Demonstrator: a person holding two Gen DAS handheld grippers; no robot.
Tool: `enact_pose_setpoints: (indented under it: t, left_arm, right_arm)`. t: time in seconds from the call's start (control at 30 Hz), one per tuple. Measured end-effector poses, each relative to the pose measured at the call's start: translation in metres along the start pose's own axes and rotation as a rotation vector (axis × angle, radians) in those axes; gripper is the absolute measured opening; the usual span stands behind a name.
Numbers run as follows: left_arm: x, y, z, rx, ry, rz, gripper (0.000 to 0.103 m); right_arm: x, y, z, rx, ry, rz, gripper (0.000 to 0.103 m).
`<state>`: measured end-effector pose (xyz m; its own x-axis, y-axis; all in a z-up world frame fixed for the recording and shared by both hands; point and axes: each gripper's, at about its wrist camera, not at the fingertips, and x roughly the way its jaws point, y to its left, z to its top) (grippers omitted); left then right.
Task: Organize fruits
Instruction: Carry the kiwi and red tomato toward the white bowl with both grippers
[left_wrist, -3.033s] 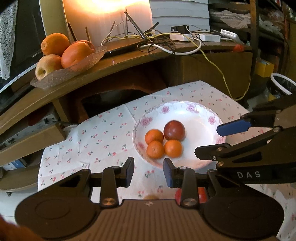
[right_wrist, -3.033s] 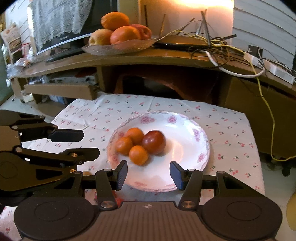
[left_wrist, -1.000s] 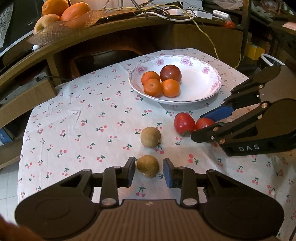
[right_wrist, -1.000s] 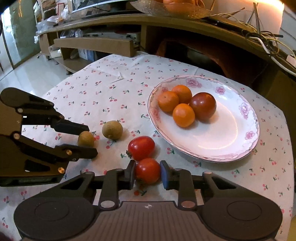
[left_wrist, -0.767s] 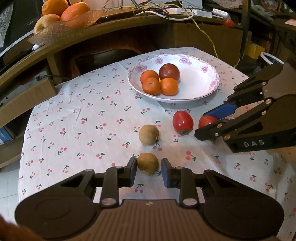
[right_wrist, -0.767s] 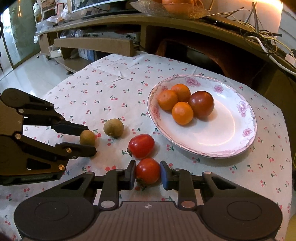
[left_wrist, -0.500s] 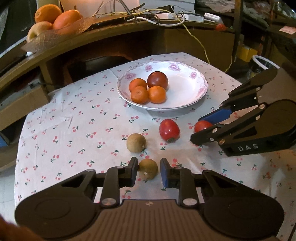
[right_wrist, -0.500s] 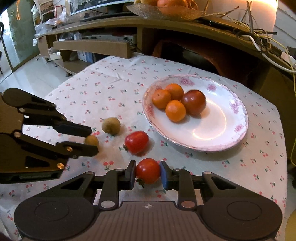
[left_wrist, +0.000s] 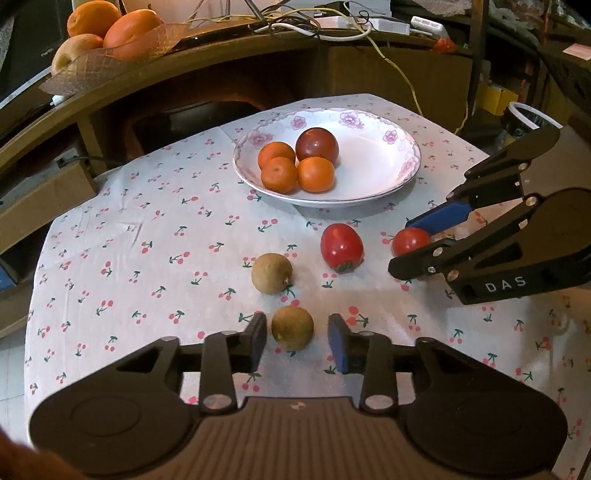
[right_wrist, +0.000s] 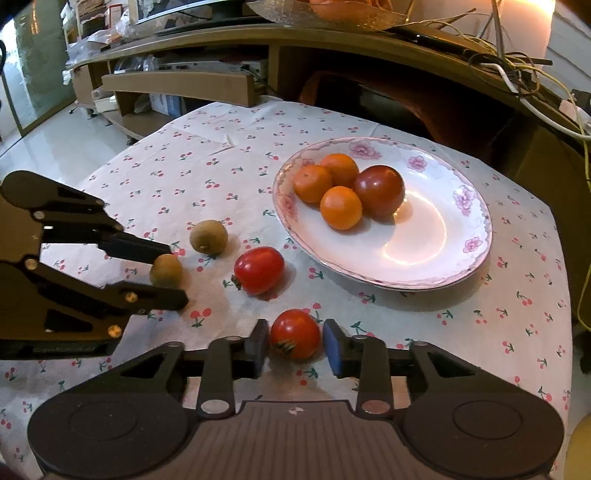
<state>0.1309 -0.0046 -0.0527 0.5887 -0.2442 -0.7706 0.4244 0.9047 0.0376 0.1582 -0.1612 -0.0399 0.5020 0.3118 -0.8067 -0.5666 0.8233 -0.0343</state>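
Observation:
A white flowered plate (left_wrist: 373, 184) (right_wrist: 436, 258) holds three oranges (left_wrist: 316, 174) and a dark red fruit (left_wrist: 317, 146). On the cherry-print cloth lie two brown kiwis and two red tomatoes. My left gripper (left_wrist: 297, 338) is open, its fingers either side of the near kiwi (left_wrist: 292, 327) (right_wrist: 166, 270) with gaps. The other kiwi (left_wrist: 272, 273) (right_wrist: 208, 236) lies just beyond. My right gripper (right_wrist: 293, 343) is slightly open around the small tomato (right_wrist: 295, 333) (left_wrist: 410, 240), which rests on the cloth. The larger tomato (left_wrist: 341, 246) (right_wrist: 259, 269) lies between gripper and plate.
A wooden shelf (left_wrist: 184, 62) curves behind the table with a glass bowl of oranges and an apple (left_wrist: 110, 29) and tangled cables (left_wrist: 314, 22). The table edge falls off at left and right.
Both grippers had closed on their fruits; now both have opened wider, leaving kiwi and tomato resting on the cloth. The views pulled back slightly.

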Motion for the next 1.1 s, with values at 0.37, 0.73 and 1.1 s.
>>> enact_pose_setpoints:
  t: [0.37,0.73,1.1]
  left_arm:
    - [-0.003,-0.005,0.003,-0.007,0.039,0.001,0.03]
    - [-0.002,-0.005,0.016,-0.03,0.039,-0.017,0.03]
    - [-0.004,-0.002,0.061,-0.054,-0.056,-0.013,0.03]
  right_arm:
    - [-0.005,0.001,-0.001,0.017,0.01,-0.024,0.027]
    - [-0.016,-0.009,0.008,0.072,-0.025,-0.015,0.027]
    - [-0.022,-0.029,0.029,0.13,-0.098,-0.063,0.027]
